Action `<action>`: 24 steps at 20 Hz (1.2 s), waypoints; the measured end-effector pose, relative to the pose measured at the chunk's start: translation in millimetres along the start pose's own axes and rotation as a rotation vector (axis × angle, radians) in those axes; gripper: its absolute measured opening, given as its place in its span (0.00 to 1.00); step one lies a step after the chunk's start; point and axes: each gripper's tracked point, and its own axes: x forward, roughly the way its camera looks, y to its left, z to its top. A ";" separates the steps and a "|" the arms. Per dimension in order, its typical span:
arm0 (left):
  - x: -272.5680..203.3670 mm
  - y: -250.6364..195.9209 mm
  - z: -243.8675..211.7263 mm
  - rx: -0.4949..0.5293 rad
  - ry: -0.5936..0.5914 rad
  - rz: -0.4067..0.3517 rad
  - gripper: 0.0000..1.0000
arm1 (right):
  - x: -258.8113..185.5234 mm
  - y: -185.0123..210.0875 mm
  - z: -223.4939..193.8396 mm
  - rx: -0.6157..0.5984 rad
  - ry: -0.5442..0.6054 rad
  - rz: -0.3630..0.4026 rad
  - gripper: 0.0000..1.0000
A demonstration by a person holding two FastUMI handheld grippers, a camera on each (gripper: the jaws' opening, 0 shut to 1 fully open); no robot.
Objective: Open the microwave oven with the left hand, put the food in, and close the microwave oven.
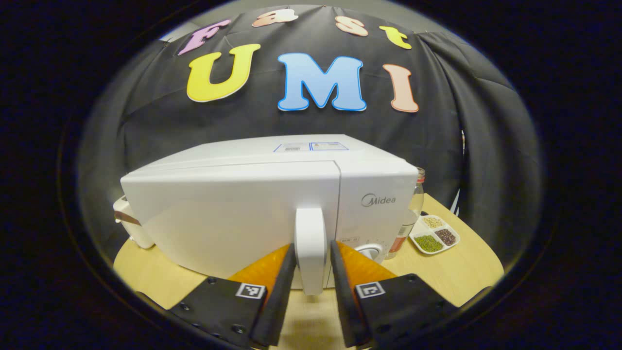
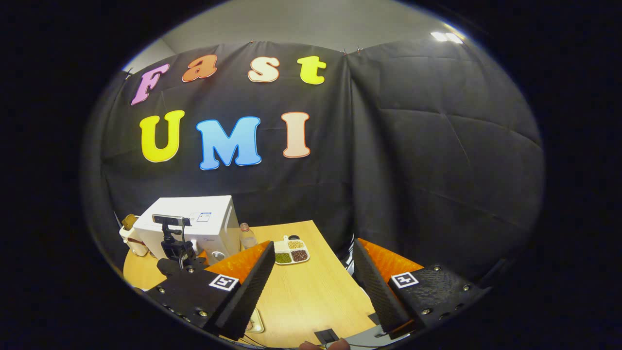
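1. Here the left gripper (image 1: 311, 272) straddles the microwave's door handle (image 1: 310, 243), one finger on each side; whether both press on it I cannot tell.
2. Just behind the handle, the microwave (image 1: 233, 209) has its door flush with the front, so the opening step is in hand and not yet done.
3. Next, I judge, the handle needs a firm pinch and a pull outward along the door's swing.
4. To the right of the microwave stand a bottle (image 1: 413, 209) and a divided dish of beans (image 1: 434, 234) on the table (image 1: 466, 272).
5. Well away from the microwave, the right gripper (image 2: 311, 287) hangs released, fingers spread over the table.
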 end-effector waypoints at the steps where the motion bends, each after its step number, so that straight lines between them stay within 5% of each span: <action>1: -1.9 -1.1 0.9 -0.002 0.002 -0.002 0.37 | -5.1 -2.9 1.0 0.015 -0.009 -0.007 0.98; 9: -2.4 -0.8 -5.5 0.066 -0.037 0.052 0.24 | -36.6 -18.8 -16.5 0.133 -0.024 -0.037 0.98; 15: -2.9 -1.5 -8.3 0.097 -0.046 -0.054 0.20 | -73.3 -29.6 -29.2 0.144 -0.043 -0.065 0.98; 24: -4.4 -2.0 -10.6 0.105 -0.001 -0.072 0.20 | -141.6 -45.0 -28.1 0.145 -0.095 0.002 0.98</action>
